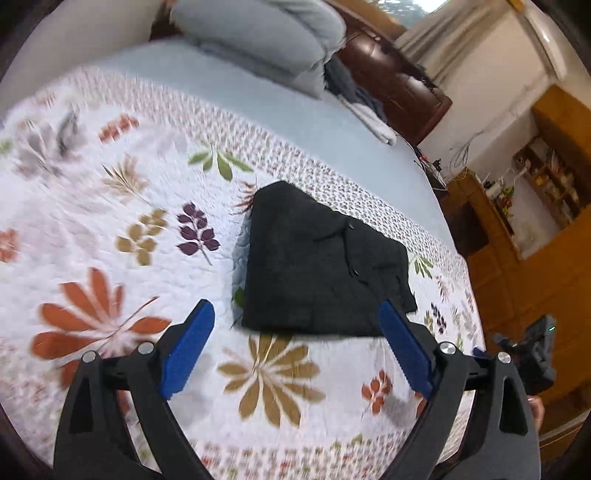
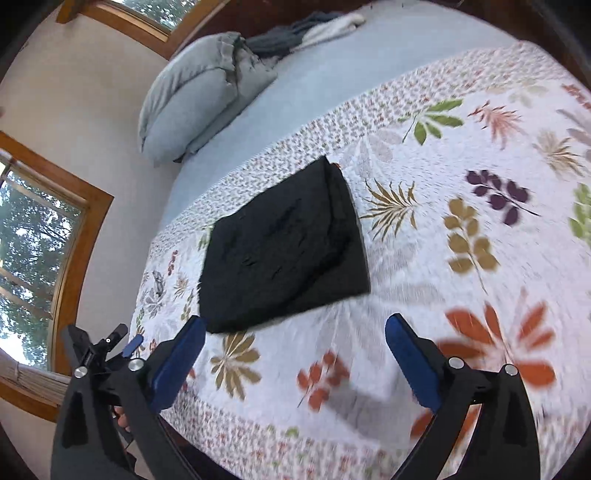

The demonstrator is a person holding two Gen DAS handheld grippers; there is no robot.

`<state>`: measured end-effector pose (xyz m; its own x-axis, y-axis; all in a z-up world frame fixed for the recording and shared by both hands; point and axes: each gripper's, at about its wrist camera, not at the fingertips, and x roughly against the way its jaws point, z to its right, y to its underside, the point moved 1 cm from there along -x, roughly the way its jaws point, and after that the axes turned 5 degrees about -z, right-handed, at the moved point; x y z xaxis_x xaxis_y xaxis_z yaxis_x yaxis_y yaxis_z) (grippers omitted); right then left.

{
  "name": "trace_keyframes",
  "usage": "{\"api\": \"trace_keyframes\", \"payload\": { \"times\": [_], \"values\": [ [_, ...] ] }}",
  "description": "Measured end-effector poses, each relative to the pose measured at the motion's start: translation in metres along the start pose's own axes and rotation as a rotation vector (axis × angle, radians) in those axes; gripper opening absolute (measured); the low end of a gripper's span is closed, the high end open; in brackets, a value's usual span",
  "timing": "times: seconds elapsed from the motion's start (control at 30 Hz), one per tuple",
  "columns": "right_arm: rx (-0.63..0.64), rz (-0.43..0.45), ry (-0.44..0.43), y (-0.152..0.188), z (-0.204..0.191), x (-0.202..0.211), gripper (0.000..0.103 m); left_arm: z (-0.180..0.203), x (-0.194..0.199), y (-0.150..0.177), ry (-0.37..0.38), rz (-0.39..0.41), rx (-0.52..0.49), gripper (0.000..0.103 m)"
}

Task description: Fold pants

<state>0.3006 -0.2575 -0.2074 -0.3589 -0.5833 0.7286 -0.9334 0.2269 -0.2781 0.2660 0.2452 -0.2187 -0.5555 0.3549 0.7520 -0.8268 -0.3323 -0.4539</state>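
The black pants [image 1: 321, 262] lie folded into a compact rectangle on the floral quilt [image 1: 110, 229]. My left gripper [image 1: 297, 314] is open and empty, held just in front of the near edge of the pants. In the right wrist view the same folded pants [image 2: 284, 251] lie on the quilt [image 2: 443, 240], and my right gripper [image 2: 295, 328] is open and empty, just short of their near edge. The left gripper also shows at the lower left of the right wrist view [image 2: 110, 347], and the right gripper at the right edge of the left wrist view [image 1: 532, 354].
A grey pillow [image 1: 266, 33] and a pile of clothes [image 1: 365, 110] lie at the head of the bed on a blue sheet [image 1: 258, 99]. Wooden furniture [image 1: 535, 258] stands beside the bed. Windows [image 2: 33, 258] are in the wall on the other side.
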Motion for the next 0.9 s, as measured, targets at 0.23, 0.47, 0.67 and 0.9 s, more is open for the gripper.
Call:
{"api": "trace_keyframes", "payload": {
  "times": [0.23,0.47,0.67,0.9],
  "values": [
    [0.066,0.064,0.02,0.078,-0.043,0.082,0.099,0.068,0.091,0.052,-0.085,0.064,-0.123,0.095],
    [0.174,0.144,0.069,0.145,-0.096,0.163,0.099,0.131,0.183,0.105,-0.065,0.157,-0.184,0.1],
    [0.306,0.213,0.123,0.193,-0.142,0.21,0.099,0.168,0.249,0.144,-0.171,0.226,-0.241,0.1],
    [0.402,0.26,0.111,0.246,-0.186,0.259,0.099,0.194,0.31,0.183,-0.234,0.282,-0.224,0.1]
  ]
}}
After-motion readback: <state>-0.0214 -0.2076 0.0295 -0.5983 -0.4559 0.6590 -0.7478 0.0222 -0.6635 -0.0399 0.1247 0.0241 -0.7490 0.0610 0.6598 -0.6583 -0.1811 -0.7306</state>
